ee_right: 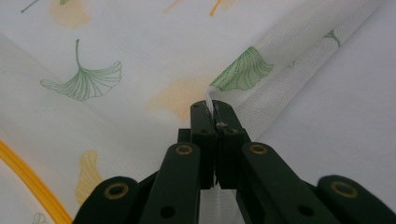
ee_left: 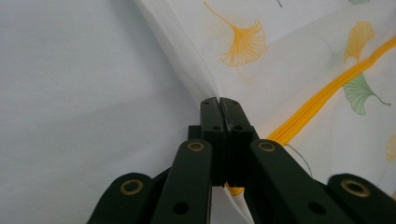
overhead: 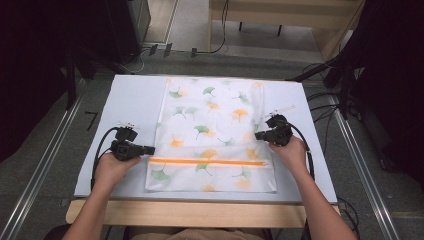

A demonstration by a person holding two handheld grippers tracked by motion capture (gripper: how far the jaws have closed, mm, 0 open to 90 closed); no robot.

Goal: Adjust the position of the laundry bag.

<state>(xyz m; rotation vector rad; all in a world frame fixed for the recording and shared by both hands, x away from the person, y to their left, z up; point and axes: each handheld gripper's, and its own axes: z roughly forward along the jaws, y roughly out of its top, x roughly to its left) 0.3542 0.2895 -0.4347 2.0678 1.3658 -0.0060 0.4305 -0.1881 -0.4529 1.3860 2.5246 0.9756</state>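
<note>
Mesh bag [overhead: 210,135] pinched at both side edges, flat on the table [overhead: 130,100].
Your left gripper [ee_left: 218,100] clamps its left edge beside the orange zipper [ee_left: 322,100]; your right gripper [ee_right: 214,108] clamps the right edge.

My left gripper [overhead: 148,149] sat at eight o'clock, jaws clamped together, pointing toward three, my right gripper [overhead: 259,135] at four o'clock, clamped too, pointing toward nine, forearms reaching from six.

We had a pale grey table [overhead: 130,100] on a wooden base; flat on it lay a white mesh bag [overhead: 210,120] printed with green and orange ginkgo leaves; its orange zipper [overhead: 207,161] ran across near our edge.
</note>
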